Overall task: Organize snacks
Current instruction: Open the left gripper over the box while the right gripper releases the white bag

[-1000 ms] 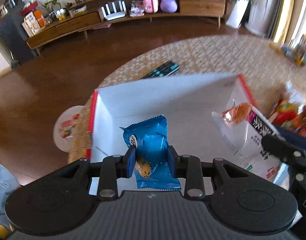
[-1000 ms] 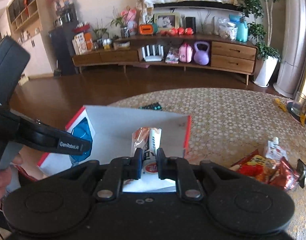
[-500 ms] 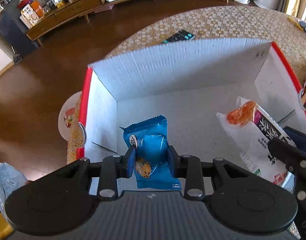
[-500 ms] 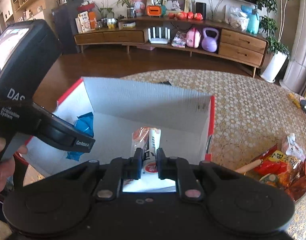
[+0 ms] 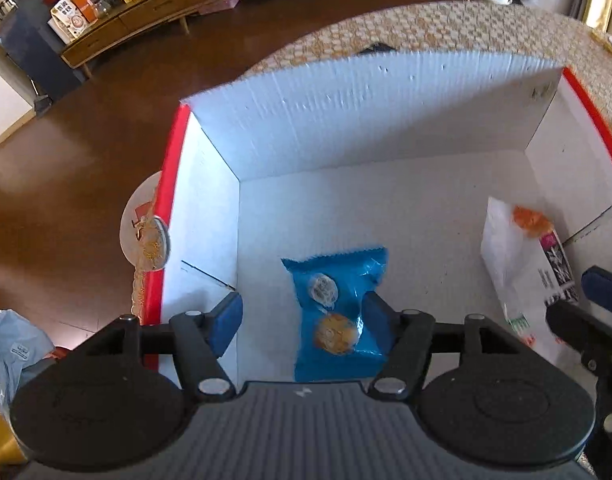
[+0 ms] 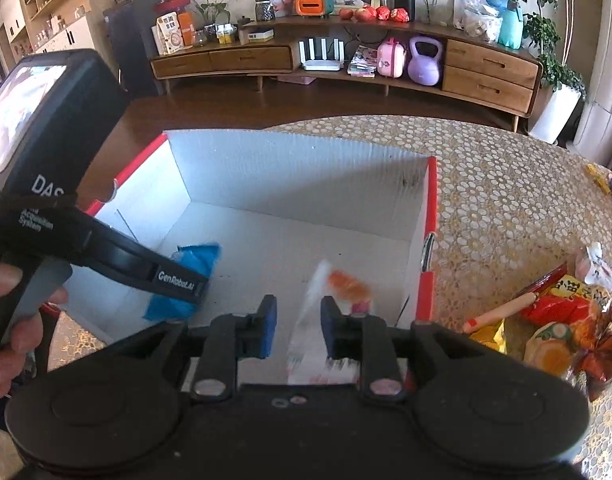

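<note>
A white box with red rims (image 5: 346, 120) (image 6: 297, 168) stands on the round table. My left gripper (image 5: 301, 316) is open inside the box; the blue cookie packet (image 5: 338, 312) lies free below it, against the right finger. It also shows in the right wrist view (image 6: 185, 276). My right gripper (image 6: 295, 320) is open over the box; the white packet with an orange picture (image 6: 326, 320) is loose between its fingers, blurred. The same packet shows in the left wrist view (image 5: 522, 264) by the box's right wall.
A pile of snack packets (image 6: 566, 312) lies on the patterned tablecloth (image 6: 506, 200) right of the box. A dark remote (image 5: 376, 48) lies behind the box. The table edge is just left of the box, above the brown floor (image 5: 85, 152).
Both grippers have lowered into the box and opened. The blue packet and the white packet have been let go and have dropped toward the box floor.
</note>
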A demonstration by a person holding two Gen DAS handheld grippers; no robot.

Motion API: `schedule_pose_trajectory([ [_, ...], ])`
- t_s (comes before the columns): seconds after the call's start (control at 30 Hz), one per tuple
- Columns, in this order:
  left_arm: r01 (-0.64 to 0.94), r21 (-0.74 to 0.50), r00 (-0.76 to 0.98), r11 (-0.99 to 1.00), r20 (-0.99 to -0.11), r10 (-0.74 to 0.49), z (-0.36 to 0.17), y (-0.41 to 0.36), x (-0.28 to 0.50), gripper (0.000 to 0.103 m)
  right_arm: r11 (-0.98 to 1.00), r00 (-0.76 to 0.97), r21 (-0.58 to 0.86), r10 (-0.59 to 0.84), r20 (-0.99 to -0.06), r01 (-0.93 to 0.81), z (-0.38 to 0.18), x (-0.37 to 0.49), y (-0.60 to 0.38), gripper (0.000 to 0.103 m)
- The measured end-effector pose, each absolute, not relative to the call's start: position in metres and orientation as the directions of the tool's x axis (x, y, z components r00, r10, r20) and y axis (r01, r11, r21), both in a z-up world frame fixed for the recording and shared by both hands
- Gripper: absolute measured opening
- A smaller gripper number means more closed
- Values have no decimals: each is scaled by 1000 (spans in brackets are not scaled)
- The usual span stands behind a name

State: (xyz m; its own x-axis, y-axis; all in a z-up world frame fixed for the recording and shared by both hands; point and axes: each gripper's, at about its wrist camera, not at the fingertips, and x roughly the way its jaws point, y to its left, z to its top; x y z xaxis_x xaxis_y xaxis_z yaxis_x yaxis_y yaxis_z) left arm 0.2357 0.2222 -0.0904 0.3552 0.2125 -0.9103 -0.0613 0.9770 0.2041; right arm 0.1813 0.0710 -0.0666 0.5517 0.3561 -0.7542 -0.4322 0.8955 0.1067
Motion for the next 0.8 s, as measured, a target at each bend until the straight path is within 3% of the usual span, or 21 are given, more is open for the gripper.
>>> schedule_pose_trajectory([
  [0.33, -109, 142, 433, 984, -884, 176, -51, 232, 203, 65, 886, 580, 130, 395, -712, -444, -41, 163, 60, 51],
  [0.57, -127, 82, 524, 988, -841, 137, -12, 229, 173, 65, 883, 618, 141, 420, -665, -448, -10, 141, 42, 78],
  [0.67, -117, 62, 570, 991, -813, 118, 7, 221, 156, 65, 881, 633, 150, 432, -642, -448, 2, 129, 30, 83],
  [0.8, -98, 49, 625, 994, -775, 100, 29, 205, 135, 74, 881, 651, 168, 444, -616, -442, 17, 115, 12, 92],
])
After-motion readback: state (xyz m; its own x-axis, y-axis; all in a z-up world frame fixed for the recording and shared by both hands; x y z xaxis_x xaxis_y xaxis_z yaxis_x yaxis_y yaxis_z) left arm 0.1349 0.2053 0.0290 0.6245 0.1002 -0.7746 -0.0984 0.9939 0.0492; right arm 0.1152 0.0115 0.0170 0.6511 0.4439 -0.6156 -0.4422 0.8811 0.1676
